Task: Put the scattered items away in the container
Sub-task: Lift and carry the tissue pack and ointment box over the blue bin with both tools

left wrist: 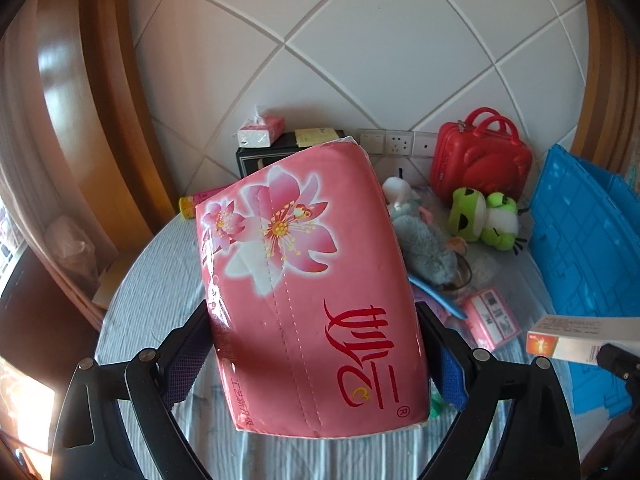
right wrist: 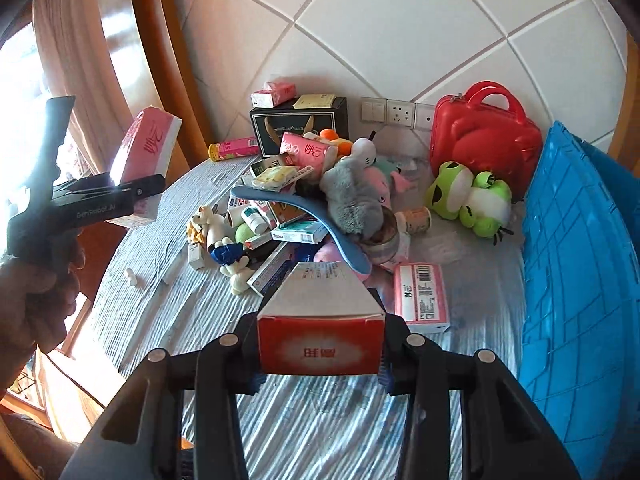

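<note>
Here, left tongs (left wrist: 316,356): clamped on pink tissue pack (left wrist: 304,280), lengthwise.
Right tongs (right wrist: 320,364): gripping small box (right wrist: 320,320).
Blue crate (right wrist: 580,280): right of both, nearer right tongs.

A round table (right wrist: 168,280) under a grey-white striped cloth carries a central heap of plush toys (right wrist: 352,196) and medicine boxes (right wrist: 298,234). A green frog plush (right wrist: 468,196) and a red case (right wrist: 484,136) sit near the wall, a pink tissue pack (right wrist: 420,296) lies flat beside the heap, and a blue crate (right wrist: 580,280) stands at the right edge.

a home bedroom: padded headboard (right wrist: 400,32), striped bed (right wrist: 328,420), curtain (right wrist: 68,40), plush frog (right wrist: 468,200), wall sockets (right wrist: 396,114).
</note>
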### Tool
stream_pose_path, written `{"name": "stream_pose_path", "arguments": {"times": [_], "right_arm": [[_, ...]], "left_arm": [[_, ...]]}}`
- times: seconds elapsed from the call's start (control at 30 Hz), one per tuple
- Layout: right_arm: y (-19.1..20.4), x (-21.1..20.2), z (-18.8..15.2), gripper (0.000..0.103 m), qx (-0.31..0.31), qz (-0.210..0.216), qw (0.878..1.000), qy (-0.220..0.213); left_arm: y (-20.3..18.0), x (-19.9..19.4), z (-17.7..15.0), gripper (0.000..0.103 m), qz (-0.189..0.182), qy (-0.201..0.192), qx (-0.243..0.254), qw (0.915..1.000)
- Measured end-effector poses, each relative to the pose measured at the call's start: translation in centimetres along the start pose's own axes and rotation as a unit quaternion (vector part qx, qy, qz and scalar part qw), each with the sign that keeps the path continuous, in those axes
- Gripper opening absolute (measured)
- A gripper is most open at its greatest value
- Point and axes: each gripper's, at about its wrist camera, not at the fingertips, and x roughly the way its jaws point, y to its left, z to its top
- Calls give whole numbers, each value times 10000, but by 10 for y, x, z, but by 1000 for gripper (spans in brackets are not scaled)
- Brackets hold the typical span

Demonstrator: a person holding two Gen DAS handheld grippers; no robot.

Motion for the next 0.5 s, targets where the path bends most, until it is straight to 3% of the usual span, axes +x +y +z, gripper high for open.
{"name": "stream_pose_path", "arguments": {"times": [0.5], "right_arm": [[-120, -110, 2, 40, 355, -336, 9956, -802]], "left_arm": [[-159, -46, 49, 95, -516, -528, 444, 9963]]}}
